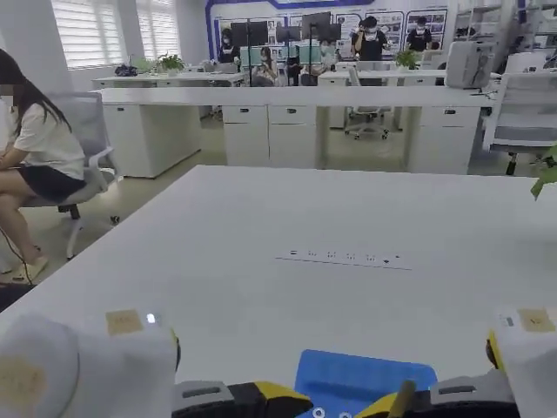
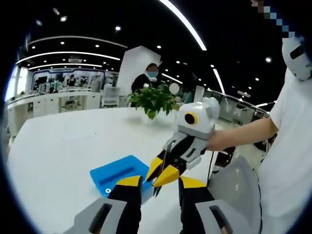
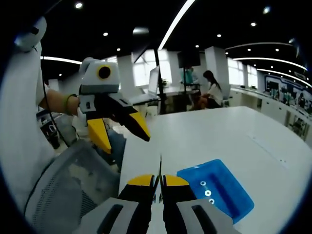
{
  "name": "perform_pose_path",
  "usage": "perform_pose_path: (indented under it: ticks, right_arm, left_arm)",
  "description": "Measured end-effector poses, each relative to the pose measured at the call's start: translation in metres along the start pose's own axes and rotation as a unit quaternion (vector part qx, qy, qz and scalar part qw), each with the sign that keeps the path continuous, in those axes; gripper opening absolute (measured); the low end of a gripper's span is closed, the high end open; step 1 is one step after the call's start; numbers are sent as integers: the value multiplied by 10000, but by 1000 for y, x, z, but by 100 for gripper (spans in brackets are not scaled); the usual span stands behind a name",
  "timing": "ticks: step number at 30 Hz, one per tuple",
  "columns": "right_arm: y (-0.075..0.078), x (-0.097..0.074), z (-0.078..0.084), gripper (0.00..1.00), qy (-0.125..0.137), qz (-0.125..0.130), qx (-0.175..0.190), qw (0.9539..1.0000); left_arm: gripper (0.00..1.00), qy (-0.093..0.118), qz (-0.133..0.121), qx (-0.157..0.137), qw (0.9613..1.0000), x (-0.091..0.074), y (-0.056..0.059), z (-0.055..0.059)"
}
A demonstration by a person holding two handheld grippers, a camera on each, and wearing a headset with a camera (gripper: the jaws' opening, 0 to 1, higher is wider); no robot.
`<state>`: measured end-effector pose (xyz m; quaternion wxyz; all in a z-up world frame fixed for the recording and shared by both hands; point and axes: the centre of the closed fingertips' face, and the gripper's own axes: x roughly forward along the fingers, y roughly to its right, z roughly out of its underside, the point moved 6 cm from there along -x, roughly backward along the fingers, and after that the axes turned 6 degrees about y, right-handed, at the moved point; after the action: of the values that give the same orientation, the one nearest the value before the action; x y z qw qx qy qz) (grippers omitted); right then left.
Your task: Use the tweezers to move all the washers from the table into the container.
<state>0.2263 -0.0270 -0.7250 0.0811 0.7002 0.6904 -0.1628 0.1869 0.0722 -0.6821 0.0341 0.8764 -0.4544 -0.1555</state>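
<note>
A blue tray (image 1: pixel 365 376) lies at the table's near edge; in the right gripper view the tray (image 3: pixel 229 195) holds three small washers (image 3: pixel 207 192). My right gripper (image 3: pixel 159 181) is shut on thin tweezers (image 3: pixel 160 168), whose tip points up just left of the tray. In the head view this gripper (image 1: pixel 387 406) sits over the tray's near right corner with the tweezers (image 1: pixel 402 399). My left gripper (image 2: pixel 160 184) is open and empty, facing the right gripper (image 2: pixel 165 174) beside the tray (image 2: pixel 119 171). In the head view the left gripper (image 1: pixel 283 402) is at the tray's near left.
A socket strip (image 1: pixel 344 258) is set into the white table (image 1: pixel 261 261) beyond the tray. A grey mesh chair (image 3: pixel 73 190) stands close behind the grippers. A potted plant (image 2: pixel 151 100) sits at the table's end. A person (image 1: pixel 30 148) sits at the far left.
</note>
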Motion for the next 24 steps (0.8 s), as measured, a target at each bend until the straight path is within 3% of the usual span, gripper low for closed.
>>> perform_pose_path:
  ticks: [5,9,13,15,17,18,21,24]
  right_arm:
    - [-19,-9,11,3,-300,-133,-154,9993]
    - [-31,-15,18,3,-460,-162,-235,9985]
    - [-40,-23,24,3,-518,-177,-194,9983]
    - [-43,-27,27,3,-563,-124,-206,9981]
    - [-43,-30,31,3,-668,-67,-233,9975]
    - [-44,-32,34,3,-745,-41,-267,9969]
    - [-46,-35,41,3,-905,-30,-337,9953]
    - [-46,-35,44,3,-1025,-29,-439,9938]
  left_arm:
    - [14,-224,607,240,9976,20,15,-5]
    - [9,-468,1122,598,9908,37,30,-6]
    - [6,-755,1558,952,9803,52,42,-2]
    - [0,-931,1721,1183,9735,57,46,1]
    - [0,-1028,1783,1281,9702,61,50,3]
    - [0,-1141,1871,1418,9653,63,52,5]
    - [0,-1280,1979,1671,9574,66,56,8]
    - [0,-1378,2025,1847,9518,65,56,12]
